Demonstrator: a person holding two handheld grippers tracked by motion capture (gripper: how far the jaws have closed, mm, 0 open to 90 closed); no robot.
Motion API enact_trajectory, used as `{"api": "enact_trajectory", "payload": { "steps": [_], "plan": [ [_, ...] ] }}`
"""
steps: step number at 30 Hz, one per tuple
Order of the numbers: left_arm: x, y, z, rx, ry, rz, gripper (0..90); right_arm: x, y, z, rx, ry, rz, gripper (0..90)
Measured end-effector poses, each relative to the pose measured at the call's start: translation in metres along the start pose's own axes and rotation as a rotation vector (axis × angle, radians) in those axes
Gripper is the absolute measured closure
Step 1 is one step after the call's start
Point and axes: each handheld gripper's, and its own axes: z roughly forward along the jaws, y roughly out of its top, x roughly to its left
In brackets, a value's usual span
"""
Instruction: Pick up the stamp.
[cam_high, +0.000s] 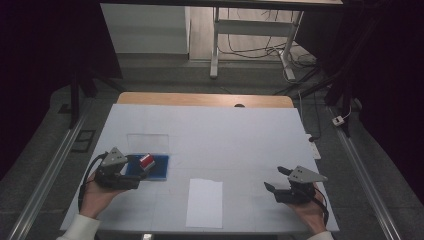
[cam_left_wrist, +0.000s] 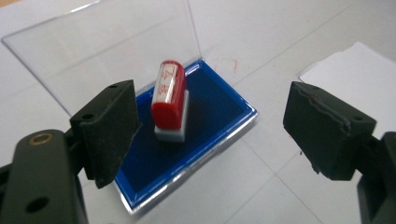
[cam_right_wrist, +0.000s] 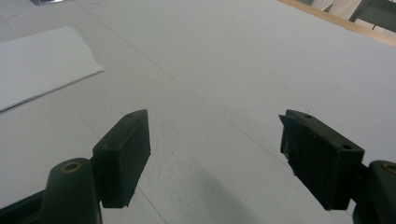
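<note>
Setting: a dim room, a desk frame and loose cables on the floor behind; a table with a wooden far edge, covered by a large white sheet that serves as the work surface.

Item 1, left: left gripper, held in the person's left hand, jaws wide apart and holding nothing. In the left gripper view the jaws stand either side of the stamp, the left one just beside it, neither touching.

Item 2: ink pad, blue, in a shallow case with its clear lid hinged up and back. It lies on the sheet at the left, near the front.

Item 3: stamp, red body with a white base, standing tilted on the blue pad (characters on its top label, too small to read).

Item 4, centre front: paper, a blank white slip lying flat, well apart from the pad.

Item 5, right: right gripper, in the right hand, jaws apart, empty, low over bare sheet.

Step in hand, as judged: the stamp sits inking on the pad and the left gripper is placed to take it. Next move calls for closing squarely on the red body, lifting straight off the pad, then carrying it right to the paper and pressing down flat.
</note>
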Motion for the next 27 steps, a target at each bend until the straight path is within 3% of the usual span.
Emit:
{"api": "enact_trajectory", "payload": {
  "steps": [13, 27],
  "plan": [
    [0.001, 0.019, 0.011, 0.047, -0.007, 0.038, 18.6, 0.001, 0.0, 0.001, 0.01, 0.009, -0.004, 24.5],
    [0.018, 0.028, 0.03, 0.121, -0.034, 0.05, 24.7, 0.004, -0.001, 0.005, 0.022, 0.015, -0.009, 25.0]
  ]
}}
